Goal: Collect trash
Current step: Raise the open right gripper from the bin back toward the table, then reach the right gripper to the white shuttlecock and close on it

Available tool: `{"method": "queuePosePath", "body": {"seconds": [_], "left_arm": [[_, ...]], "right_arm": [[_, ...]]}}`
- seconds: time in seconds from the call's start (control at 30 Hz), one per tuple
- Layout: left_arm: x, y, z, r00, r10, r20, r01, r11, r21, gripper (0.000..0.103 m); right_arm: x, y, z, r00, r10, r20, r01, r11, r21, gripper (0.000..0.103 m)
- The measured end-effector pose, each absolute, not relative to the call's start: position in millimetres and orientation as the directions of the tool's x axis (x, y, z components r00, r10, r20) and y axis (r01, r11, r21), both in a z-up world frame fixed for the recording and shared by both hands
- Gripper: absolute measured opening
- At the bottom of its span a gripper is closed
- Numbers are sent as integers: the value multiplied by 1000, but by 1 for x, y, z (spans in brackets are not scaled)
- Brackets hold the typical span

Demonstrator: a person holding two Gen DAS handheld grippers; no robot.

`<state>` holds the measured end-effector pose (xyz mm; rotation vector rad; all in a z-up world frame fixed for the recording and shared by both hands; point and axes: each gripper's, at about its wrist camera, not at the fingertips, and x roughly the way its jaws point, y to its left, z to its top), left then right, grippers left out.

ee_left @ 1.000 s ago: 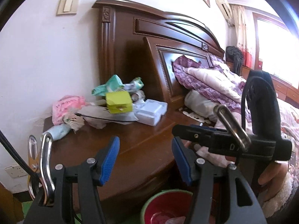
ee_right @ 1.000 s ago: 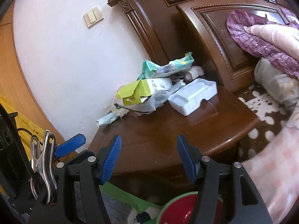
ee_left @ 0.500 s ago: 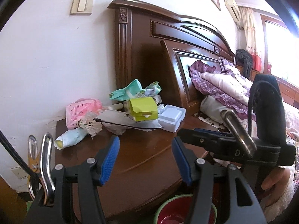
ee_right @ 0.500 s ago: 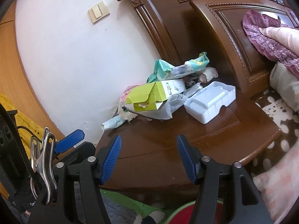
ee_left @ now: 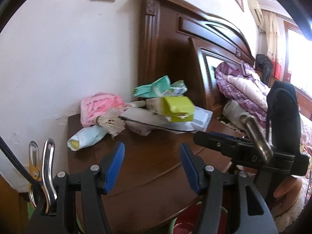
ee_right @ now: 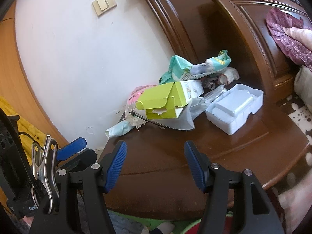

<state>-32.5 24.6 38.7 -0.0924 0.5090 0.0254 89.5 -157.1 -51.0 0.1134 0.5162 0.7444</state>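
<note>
A trash pile lies at the back of the brown nightstand (ee_right: 175, 167): a lime-green box (ee_right: 165, 101) (ee_left: 178, 108), a teal wrapper (ee_right: 185, 68) (ee_left: 156, 87), a pink plastic bag (ee_left: 97, 107), a pale blue crumpled roll (ee_left: 87, 138) (ee_right: 119, 129), a white plastic bag (ee_right: 189, 117) and a white foam tray (ee_right: 236, 107). My left gripper (ee_left: 152, 156) is open and empty over the nightstand's front part, short of the pile. My right gripper (ee_right: 155, 153) is likewise open and empty, beside the left one. A thin black strip (ee_right: 150, 120) pokes out under the box.
A red bin with a green rim (ee_left: 185, 221) stands on the floor below the nightstand's front edge. The dark headboard (ee_right: 224, 29) rises behind the pile, with the bed and its purple quilt (ee_left: 239, 85) to the right. A white wall with a switch (ee_right: 104, 3) is on the left.
Both grippers have moved sideways along the nightstand, so the pile now sits further right in both views and looks nearer. Both pairs of jaws stand as wide as before.
</note>
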Motion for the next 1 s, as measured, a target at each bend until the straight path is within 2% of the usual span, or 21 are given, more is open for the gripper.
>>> {"method": "queuePosePath", "body": {"seconds": [0.57,0.73,0.77,0.8,0.9,1.0], "left_arm": [[-20,76,30,863,18,-505,-93,988,-123,62],[-10,111,32,859,21,-512,-116,982,-152,64],[-6,118,31,854,22,-520,-123,979,-161,70],[2,126,28,842,16,-540,-124,979,-163,71],[29,141,14,771,38,-635,-143,983,-115,71],[54,157,-2,717,36,-696,-149,984,-102,71]], "right_arm": [[102,-102,-62,568,686,-454,-666,708,235,63],[118,-91,-70,585,660,-472,-647,730,219,63],[122,-91,-72,583,658,-477,-641,733,229,63],[127,-89,-74,580,656,-483,-632,736,240,63],[144,-80,-80,586,612,-531,-587,773,242,63],[164,-73,-86,543,625,-560,-543,770,333,63]]}}
